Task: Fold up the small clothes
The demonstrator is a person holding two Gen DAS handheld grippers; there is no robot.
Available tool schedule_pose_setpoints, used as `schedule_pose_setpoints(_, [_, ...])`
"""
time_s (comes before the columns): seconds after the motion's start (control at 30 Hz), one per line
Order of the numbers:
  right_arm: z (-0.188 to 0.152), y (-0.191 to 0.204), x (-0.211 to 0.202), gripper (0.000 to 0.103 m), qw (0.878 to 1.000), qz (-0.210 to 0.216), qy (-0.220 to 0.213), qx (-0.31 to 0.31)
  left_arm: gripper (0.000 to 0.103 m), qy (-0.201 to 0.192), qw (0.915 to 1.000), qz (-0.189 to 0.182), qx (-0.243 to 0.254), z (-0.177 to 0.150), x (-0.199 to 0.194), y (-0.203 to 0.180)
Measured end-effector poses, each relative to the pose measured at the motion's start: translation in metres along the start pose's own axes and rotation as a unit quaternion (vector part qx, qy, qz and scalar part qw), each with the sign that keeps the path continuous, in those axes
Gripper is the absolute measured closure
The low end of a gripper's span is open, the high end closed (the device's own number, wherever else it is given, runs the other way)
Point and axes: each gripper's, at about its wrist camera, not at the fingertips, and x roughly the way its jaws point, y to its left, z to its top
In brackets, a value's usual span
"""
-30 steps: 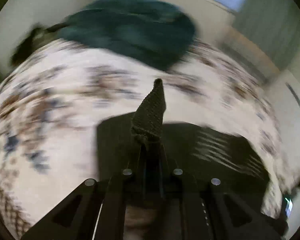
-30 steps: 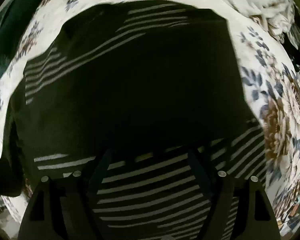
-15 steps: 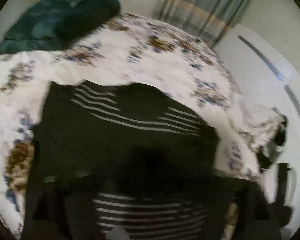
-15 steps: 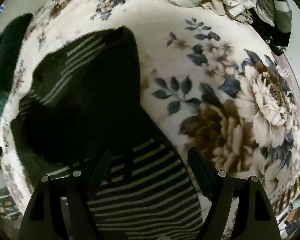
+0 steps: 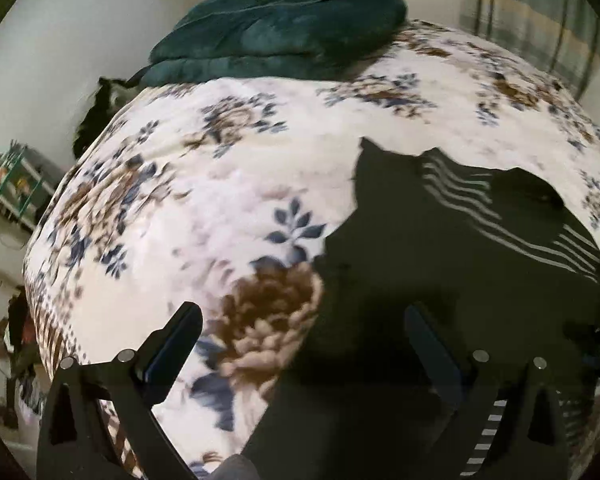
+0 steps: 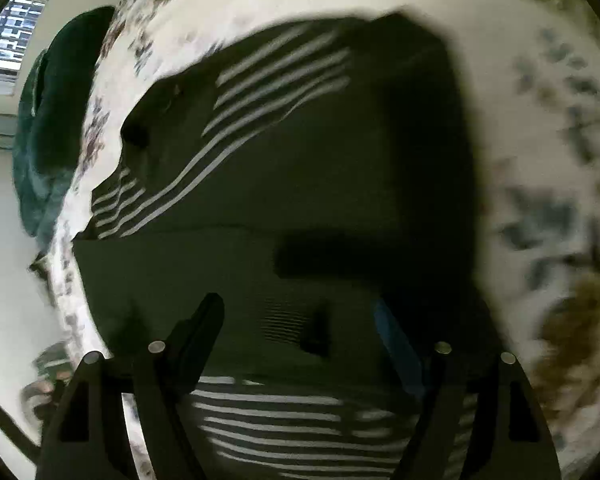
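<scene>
A dark garment with thin white stripes lies spread on the floral bedspread, on the right of the left wrist view. My left gripper hangs just above its left edge, jaws opening wide, with nothing pinched; one finger is over the bedspread, the other over the cloth. In the right wrist view the same garment fills the middle, partly folded over itself. My right gripper is low over its near part, jaws closing, with cloth lying between the fingers but the pads apart from it. Both views are blurred.
A teal blanket is heaped at the far end of the bed, also the teal blanket at the left. Curtains hang behind. A small shelf stands beside the bed's left edge. A window shows far left.
My left gripper was shut on a dark knitted piece of cloth; it has let go and stands wide open. Both hands swung over the garment and came lower.
</scene>
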Motion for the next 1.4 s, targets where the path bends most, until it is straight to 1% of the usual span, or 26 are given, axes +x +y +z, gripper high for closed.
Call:
schedule_pose_setpoints(0.03, [0.0, 0.004, 0.009, 0.038, 1.0, -0.005, 0.003, -0.005, 0.0, 0.003, 1.0, 0.007, -0.003, 0.0, 0.004, 0.0])
schedule_pose_setpoints(0.1, [0.0, 0.017, 0.018, 0.098, 0.999, -0.04, 0.002, -0.028, 0.0, 0.009, 0.9998, 0.013, -0.012, -0.001, 0.008, 0.002])
schedule_pose_setpoints(0.17, [-0.002, 0.022, 0.0, 0.098, 0.998, -0.032, -0.036, -0.037, 0.0, 0.01, 0.9997, 0.012, -0.019, 0.003, 0.009, 0.004])
schedule_pose_setpoints(0.23, [-0.003, 0.024, -0.03, 0.099, 0.995, -0.048, -0.078, -0.047, 0.0, 0.007, 0.9997, 0.011, -0.019, 0.009, 0.01, 0.004])
schedule_pose_setpoints(0.3, [0.007, 0.011, -0.058, 0.099, 0.992, -0.062, -0.105, -0.032, 0.0, 0.006, 0.9999, 0.004, -0.013, 0.018, 0.015, 0.0])
schedule_pose_setpoints(0.37, [0.02, -0.001, -0.068, 0.099, 0.992, -0.071, -0.106, -0.025, 0.0, 0.007, 1.0, -0.005, -0.005, 0.028, 0.023, -0.007])
schedule_pose_setpoints(0.4, [0.03, -0.01, -0.069, 0.098, 0.99, -0.09, -0.106, -0.022, 0.0, 0.009, 0.9999, -0.009, -0.001, 0.033, 0.027, -0.012])
schedule_pose_setpoints(0.47, [0.045, -0.021, -0.067, 0.098, 0.989, -0.105, -0.098, -0.02, 0.0, 0.011, 0.9998, -0.016, 0.008, 0.042, 0.038, -0.023])
schedule_pose_setpoints(0.57, [0.06, -0.032, -0.058, 0.097, 0.991, -0.11, -0.079, -0.013, 0.0, 0.016, 0.9992, -0.018, 0.033, 0.054, 0.056, -0.042])
schedule_pose_setpoints(0.63, [0.071, -0.043, -0.051, 0.089, 0.992, -0.11, -0.054, 0.003, 0.0, 0.017, 0.9983, -0.022, 0.051, 0.061, 0.067, -0.054])
schedule_pose_setpoints(0.67, [0.073, -0.046, -0.051, 0.08, 0.992, -0.117, -0.05, 0.012, 0.0, 0.019, 0.9976, -0.022, 0.062, 0.065, 0.073, -0.06])
schedule_pose_setpoints(0.7, [0.072, -0.048, -0.059, 0.074, 0.99, -0.119, -0.068, 0.022, 0.0, 0.019, 0.9971, -0.024, 0.069, 0.068, 0.076, -0.063])
schedule_pose_setpoints(0.77, [0.066, -0.049, -0.076, 0.068, 0.987, -0.12, -0.107, 0.032, 0.0, 0.016, 0.996, -0.03, 0.083, 0.076, 0.083, -0.071])
schedule_pose_setpoints(0.8, [0.059, -0.045, -0.086, 0.066, 0.986, -0.104, -0.128, 0.028, 0.0, 0.014, 0.9954, -0.032, 0.09, 0.079, 0.086, -0.074])
schedule_pose_setpoints(0.83, [0.054, -0.041, -0.089, 0.065, 0.986, -0.09, -0.136, 0.02, 0.0, 0.014, 0.9942, -0.033, 0.101, 0.083, 0.093, -0.08])
schedule_pose_setpoints(0.87, [0.05, -0.035, -0.087, 0.065, 0.988, -0.078, -0.135, 0.006, 0.0, 0.015, 0.9934, -0.029, 0.11, 0.086, 0.099, -0.084])
schedule_pose_setpoints(0.93, [0.046, -0.024, -0.066, 0.065, 0.992, -0.063, -0.105, -0.023, 0.0, 0.026, 0.9914, -0.02, 0.127, 0.089, 0.119, -0.091])
schedule_pose_setpoints(0.97, [0.045, -0.021, -0.048, 0.065, 0.993, -0.073, -0.086, -0.035, 0.0, 0.04, 0.9901, -0.01, 0.134, 0.089, 0.134, -0.093])
schedule_pose_setpoints(1.0, [0.045, -0.022, -0.034, 0.065, 0.992, -0.095, -0.072, -0.039, 0.0, 0.057, 0.9888, -0.008, 0.137, 0.088, 0.15, -0.094])
schedule_pose_setpoints(1.07, [0.046, -0.026, -0.013, 0.065, 0.991, -0.119, -0.051, -0.032, 0.0, 0.084, 0.9872, -0.019, 0.134, 0.086, 0.172, -0.092])
schedule_pose_setpoints(1.1, [0.049, -0.031, -0.005, 0.065, 0.991, -0.122, -0.044, -0.02, 0.0, 0.086, 0.9872, -0.025, 0.132, 0.087, 0.174, -0.09])
schedule_pose_setpoints(1.17, [0.05, -0.03, -0.005, 0.065, 0.992, -0.121, -0.044, -0.009, 0.0, 0.074, 0.9871, -0.03, 0.139, 0.088, 0.164, -0.088])
schedule_pose_setpoints(1.23, [0.044, -0.023, -0.022, 0.063, 0.992, -0.111, -0.051, -0.008, 0.0, 0.056, 0.9865, -0.042, 0.148, 0.086, 0.142, -0.087])
schedule_pose_setpoints(1.3, [0.033, -0.022, -0.043, 0.047, 0.993, -0.099, -0.057, -0.014, 0.0, 0.04, 0.985, -0.047, 0.161, 0.077, 0.109, -0.089])
schedule_pose_setpoints(1.33, [0.025, -0.022, -0.056, 0.045, 0.993, -0.098, -0.058, -0.018, 0.0, 0.038, 0.9842, -0.055, 0.164, 0.069, 0.091, -0.089])
schedule_pose_setpoints(1.4, [0.011, -0.024, -0.075, 0.045, 0.994, -0.088, -0.057, -0.026, 0.0, 0.034, 0.9817, -0.069, 0.174, 0.044, 0.05, -0.095])
